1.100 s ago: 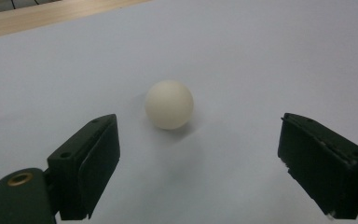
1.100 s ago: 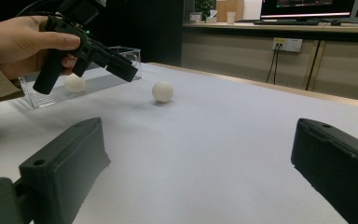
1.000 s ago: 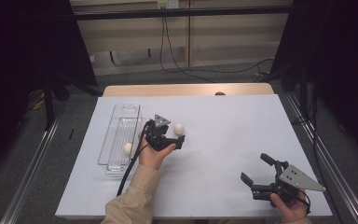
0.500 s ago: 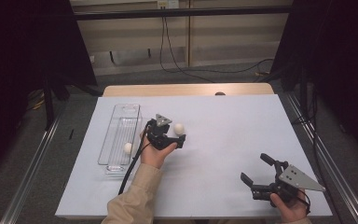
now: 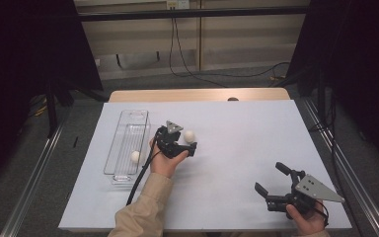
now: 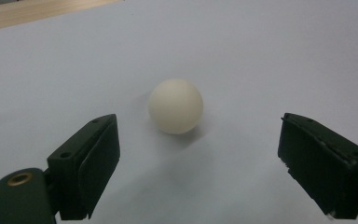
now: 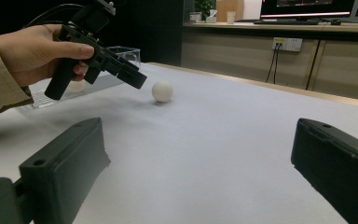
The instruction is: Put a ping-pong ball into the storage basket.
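At the left of the high view a clear plastic tray [image 5: 127,143] lies lengthwise on the white table cover [image 5: 246,133], and a white ball [image 5: 135,156] sits inside it toward its near end. Just right of the tray, a little left of the frame's centre, a hand [image 5: 164,163] in a beige sleeve [image 5: 143,212] holds the left gripper [image 5: 190,146], its black cable running down toward the lower edge of the frame. A second white ball [image 5: 189,136] rests on the cover just beyond this gripper's tips. In the left gripper view that ball [image 6: 175,106] lies near the centre of the frame, ahead of the two black jaws, which rise from the lower left and lower right corners; the jaws stand wide apart with bare cover between them, touching nothing, and the ball is clear of both. At the lower right of the high view the other hand [image 5: 307,219] holds the right gripper [image 5: 271,180] low over the cover, well apart from the ball, its grey three-cornered plate at the far right. In the right gripper view its jaws also stand wide apart at the lower corners, holding nothing, and the left gripper [image 7: 133,77] shows in the upper left, angled down toward the ball [image 7: 162,91] just right of it.
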`<state>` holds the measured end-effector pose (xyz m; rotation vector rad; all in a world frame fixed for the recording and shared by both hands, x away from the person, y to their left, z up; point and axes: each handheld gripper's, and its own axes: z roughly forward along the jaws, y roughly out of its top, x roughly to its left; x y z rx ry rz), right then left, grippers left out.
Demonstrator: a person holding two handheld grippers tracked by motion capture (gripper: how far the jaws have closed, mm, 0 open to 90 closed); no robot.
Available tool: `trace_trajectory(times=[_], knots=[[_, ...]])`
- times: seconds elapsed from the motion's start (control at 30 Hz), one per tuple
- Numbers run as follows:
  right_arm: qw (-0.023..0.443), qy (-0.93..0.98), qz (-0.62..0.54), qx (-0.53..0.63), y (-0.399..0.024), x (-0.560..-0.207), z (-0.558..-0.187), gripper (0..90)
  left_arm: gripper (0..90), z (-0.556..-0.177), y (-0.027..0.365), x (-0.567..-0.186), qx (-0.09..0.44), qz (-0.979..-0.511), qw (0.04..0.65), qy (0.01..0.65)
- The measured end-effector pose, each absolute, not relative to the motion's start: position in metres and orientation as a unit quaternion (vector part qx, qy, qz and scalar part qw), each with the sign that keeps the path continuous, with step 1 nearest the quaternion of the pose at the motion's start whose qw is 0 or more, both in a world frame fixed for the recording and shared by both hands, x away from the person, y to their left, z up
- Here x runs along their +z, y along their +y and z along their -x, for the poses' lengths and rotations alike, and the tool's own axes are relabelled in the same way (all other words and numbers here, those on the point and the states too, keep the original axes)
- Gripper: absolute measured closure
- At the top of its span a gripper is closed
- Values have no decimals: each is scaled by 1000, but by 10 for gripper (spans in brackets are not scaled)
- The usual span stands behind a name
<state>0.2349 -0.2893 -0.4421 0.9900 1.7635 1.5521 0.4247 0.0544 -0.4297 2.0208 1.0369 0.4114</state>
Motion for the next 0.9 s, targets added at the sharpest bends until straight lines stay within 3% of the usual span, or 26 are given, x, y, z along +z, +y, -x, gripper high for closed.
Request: trace_trajectory(times=[0.9], knots=[[291,662,-371,582,-289,-442,-235,24,129,-432,52,-435,164,-798,403,417]])
